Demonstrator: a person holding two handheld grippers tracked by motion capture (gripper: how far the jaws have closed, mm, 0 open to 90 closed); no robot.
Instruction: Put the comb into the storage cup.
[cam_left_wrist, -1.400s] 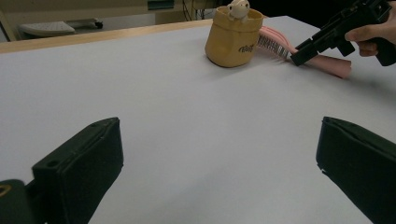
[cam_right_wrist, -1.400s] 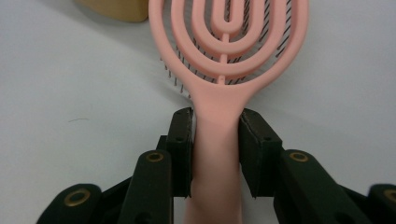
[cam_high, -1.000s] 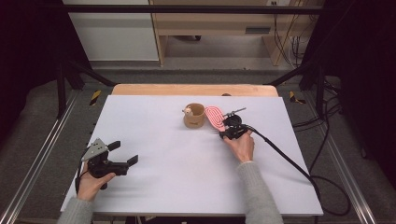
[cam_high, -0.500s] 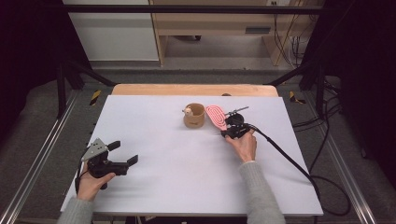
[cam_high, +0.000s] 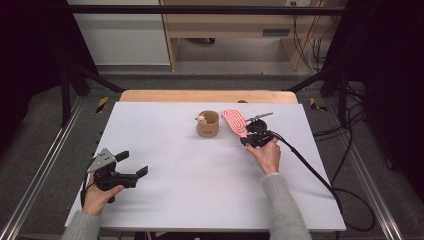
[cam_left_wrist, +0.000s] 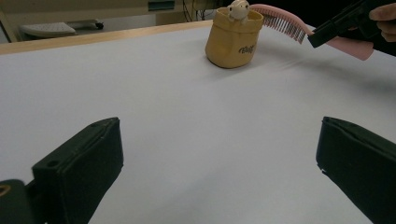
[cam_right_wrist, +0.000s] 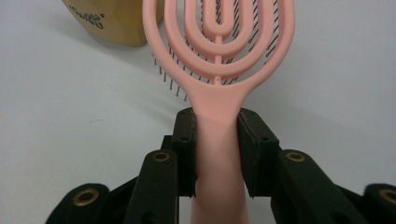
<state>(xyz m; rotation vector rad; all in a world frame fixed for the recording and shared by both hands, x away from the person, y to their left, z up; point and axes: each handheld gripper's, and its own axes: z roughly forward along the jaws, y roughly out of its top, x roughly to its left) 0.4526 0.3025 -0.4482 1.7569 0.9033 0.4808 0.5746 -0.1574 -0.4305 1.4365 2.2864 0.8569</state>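
A pink vented hairbrush (cam_high: 235, 121) is held off the white table, its handle clamped between the jaws of my right gripper (cam_high: 251, 136). In the right gripper view the brush (cam_right_wrist: 219, 60) points forward with bristles down, and the gripper (cam_right_wrist: 217, 140) pinches its handle. The brush head hovers right beside a tan cup (cam_high: 207, 125) that holds a small pale figure (cam_high: 202, 119). My left gripper (cam_high: 134, 167) rests near the table's front left, jaws wide apart with nothing between them. From the left gripper view the cup (cam_left_wrist: 232, 39) and the brush (cam_left_wrist: 289, 23) lie far ahead.
The white tabletop (cam_high: 190, 175) has a wooden strip (cam_high: 205, 96) along its far edge. A black cable (cam_high: 320, 175) trails from the right gripper across the table's right side. Metal frame rails (cam_high: 35, 175) flank the table.
The right gripper has lifted the brush slightly and brought its head a little closer to the cup. The left gripper has stayed still.
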